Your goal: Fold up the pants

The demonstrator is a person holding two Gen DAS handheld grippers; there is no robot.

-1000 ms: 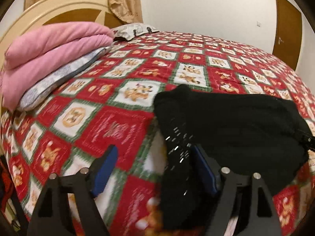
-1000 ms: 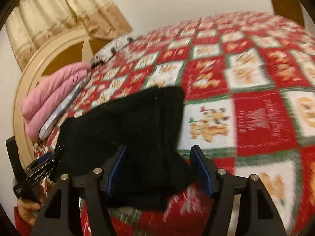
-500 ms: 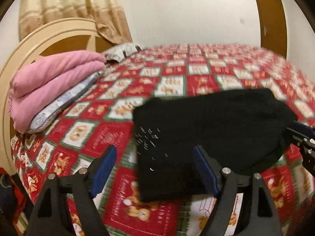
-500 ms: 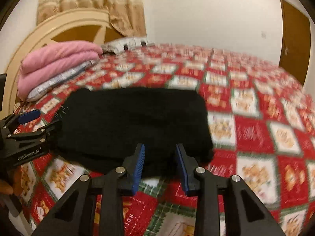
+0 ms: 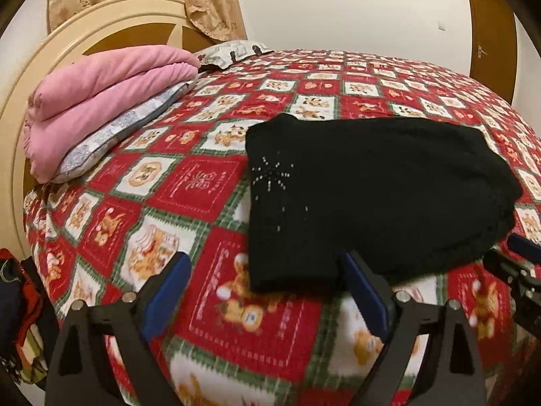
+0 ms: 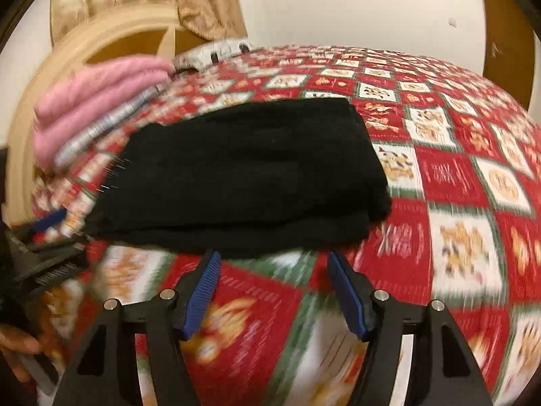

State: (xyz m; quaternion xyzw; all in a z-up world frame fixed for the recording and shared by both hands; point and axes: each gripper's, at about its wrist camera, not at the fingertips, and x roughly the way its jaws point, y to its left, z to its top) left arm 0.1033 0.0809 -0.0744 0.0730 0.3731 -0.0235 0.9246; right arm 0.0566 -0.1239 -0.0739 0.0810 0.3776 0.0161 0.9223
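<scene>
The black pants (image 5: pixel 372 196) lie folded into a compact stack on the red patterned bed cover (image 5: pixel 189 182), with a small sparkly design near their left edge. My left gripper (image 5: pixel 265 291) is open and empty, just in front of the stack's near left corner. In the right wrist view the pants (image 6: pixel 250 176) lie flat ahead of my right gripper (image 6: pixel 274 287), which is open and empty, just short of their near edge. The right gripper also shows at the right edge of the left wrist view (image 5: pixel 517 270), and the left gripper at the left edge of the right wrist view (image 6: pixel 44 247).
A folded pink blanket (image 5: pixel 101 98) rests on a grey patterned pillow (image 5: pixel 118 132) at the bed's left, against the cream headboard (image 5: pixel 84 30). A second pillow (image 5: pixel 233 50) lies at the back. A brown door (image 5: pixel 490 34) stands at the right. Dark clothing (image 5: pixel 13 304) hangs off the bed's left side.
Both grippers have pulled back from the pants toward the bed's near edge. The right gripper, narrow half a second ago, has opened wider. The pants lie still, released.
</scene>
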